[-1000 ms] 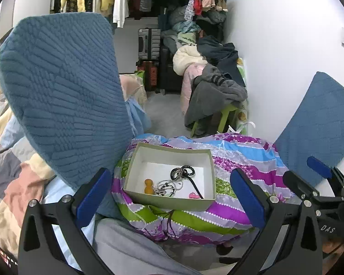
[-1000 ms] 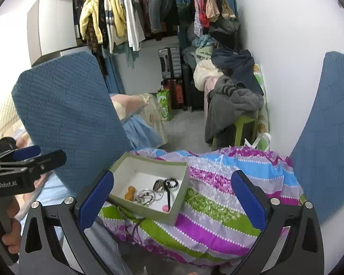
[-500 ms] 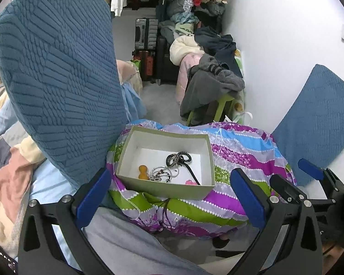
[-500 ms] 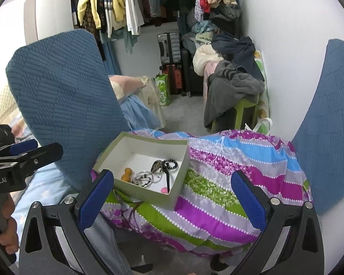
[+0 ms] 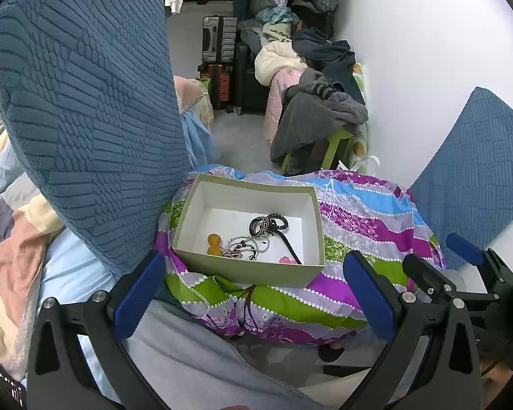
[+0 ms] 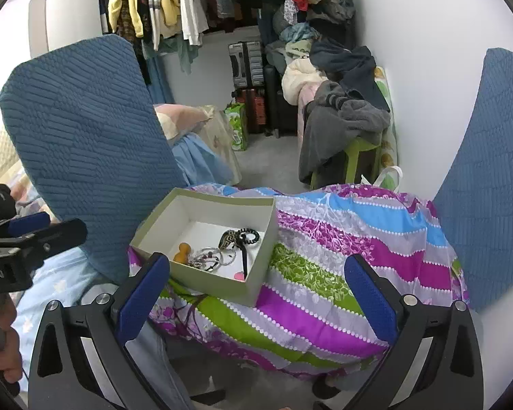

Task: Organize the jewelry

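An open green-grey box (image 5: 246,271) with a white inside rests on a striped purple, green and blue pillow (image 5: 366,225). In it lie a black patterned bangle (image 5: 260,226), a tangle of silver beaded bracelets (image 5: 244,247), an amber bead (image 5: 214,244), a black cord (image 5: 288,242) and a small pink piece (image 5: 286,259). My left gripper (image 5: 253,290) is open and empty, just short of the box's near wall. My right gripper (image 6: 256,294) is open and empty, near the box (image 6: 219,288) and to its right. The bangle (image 6: 228,239) and bracelets (image 6: 210,256) show there too.
A large blue quilted cushion (image 5: 85,109) stands against the box's left side. Another blue cushion (image 5: 475,174) leans on the white wall at right. A green stool (image 5: 331,147) heaped with grey clothes, suitcases (image 5: 219,39) and hanging clothes (image 6: 174,3) are behind. Bedding lies at left.
Both grippers have moved forward and down toward the box, which now appears larger and closer. Both stay open and empty.
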